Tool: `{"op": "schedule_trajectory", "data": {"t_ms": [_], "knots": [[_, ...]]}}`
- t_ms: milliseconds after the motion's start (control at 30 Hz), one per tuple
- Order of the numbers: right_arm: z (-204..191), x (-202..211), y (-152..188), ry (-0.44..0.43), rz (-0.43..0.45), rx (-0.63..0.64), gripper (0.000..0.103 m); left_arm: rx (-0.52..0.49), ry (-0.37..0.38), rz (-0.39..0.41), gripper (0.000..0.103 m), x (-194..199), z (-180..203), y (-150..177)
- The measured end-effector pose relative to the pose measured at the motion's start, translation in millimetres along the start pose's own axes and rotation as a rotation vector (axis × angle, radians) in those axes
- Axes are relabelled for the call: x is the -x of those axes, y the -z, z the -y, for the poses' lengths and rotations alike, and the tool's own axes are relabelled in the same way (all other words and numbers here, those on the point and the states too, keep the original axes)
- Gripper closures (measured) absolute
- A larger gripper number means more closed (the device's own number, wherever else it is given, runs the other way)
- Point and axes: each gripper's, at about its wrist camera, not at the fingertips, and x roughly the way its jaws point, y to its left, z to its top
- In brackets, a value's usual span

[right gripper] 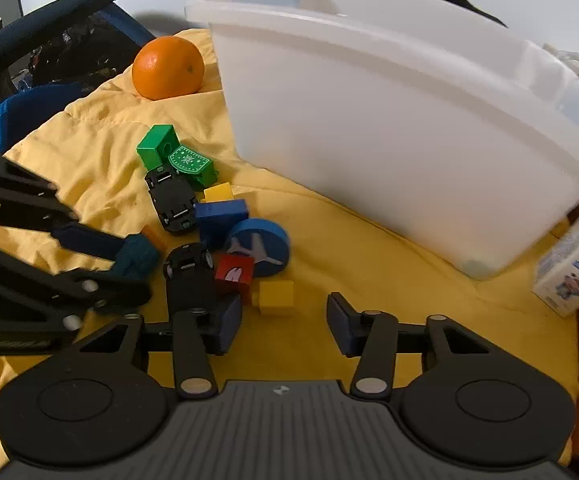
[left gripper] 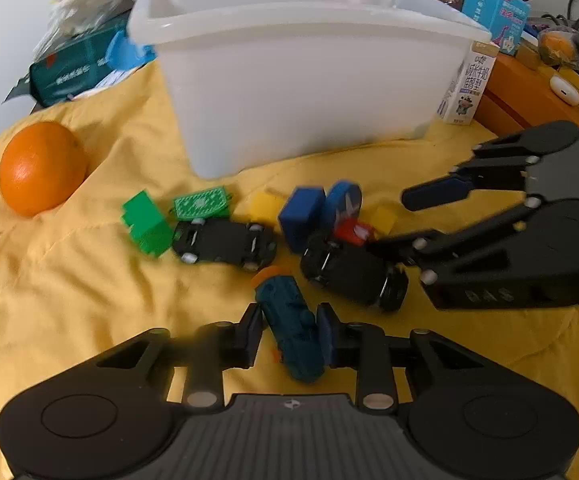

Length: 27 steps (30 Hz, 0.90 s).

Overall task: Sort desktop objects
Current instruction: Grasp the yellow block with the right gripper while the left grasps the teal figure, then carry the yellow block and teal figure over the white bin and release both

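At the bottom centre of the left wrist view, the left gripper (left gripper: 291,330) has its fingers (left gripper: 252,330) clamped on a dark teal toy (left gripper: 291,324) with an orange tip, which lies lengthwise between them over the yellow cloth (left gripper: 89,300) that covers the desk. In the right wrist view the same toy shows at the left of the frame, a teal lump at the end of the left gripper's dark blue pads. The right gripper (right gripper: 285,326) sits at the bottom centre of its own view with its fingers (right gripper: 339,322) well apart and nothing between them; its left finger is touching or just beside a black toy car (right gripper: 189,270), and a small yellow cube (right gripper: 275,296) lies just ahead of the gap. Past these, toward the middle of the frame, are a red block (right gripper: 235,274), a blue disc with a white aeroplane (right gripper: 259,248), a blue block (right gripper: 221,216), a second black toy car (right gripper: 171,204) lying on its roof, another yellow block (right gripper: 218,192) and two green blocks (right gripper: 157,146), all close together on the cloth. A large white plastic bin (right gripper: 389,120) fills the upper right of the right wrist view, upright on the cloth behind the toys. An orange (right gripper: 168,67) rests at the upper left, just beside the bin's corner. A small milk carton (left gripper: 465,84) stands against the bin's right end in the left wrist view.
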Motion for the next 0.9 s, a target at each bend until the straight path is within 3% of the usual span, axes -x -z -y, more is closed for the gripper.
{"op": "schedule_trajectory", "data": {"t_ms": [67,100,200,267,533,700,900], "knots": [[-0.2,-5.0,-1.1,-0.014,-0.01,-0.011,0.075,0.008,-0.012,-0.022,0.067,-1.0,-2.5,2.6],[1.1,-4.4,-1.0,-0.019,-0.004,-0.03,0.077,0.002,-0.025,-0.024,0.06,-1.6,-2.1,2.6],[6.0,2.1,2.1,-0.035,-0.007,-0.076,0.078,0.01,-0.019,-0.011,0.061,-4.9,-3.1,2.2],[11.3,14.1,5.3,-0.041,0.013,-0.112,0.077,0.034,-0.014,-0.004,0.077,-4.5,-6.7,0.4],[46.6,103.5,-4.6,-0.084,0.178,-0.24,0.077,0.065,0.085,0.117,0.077,57.3,-20.8,-18.2],[86.0,143.7,-54.2,-0.095,0.256,-0.331,0.077,0.1,0.127,0.203,0.076,98.0,-26.2,-77.9],[137.1,146.0,-112.7,-0.092,0.214,-0.461,0.077,0.147,0.167,0.171,0.076,98.5,-29.4,-166.5]]}}
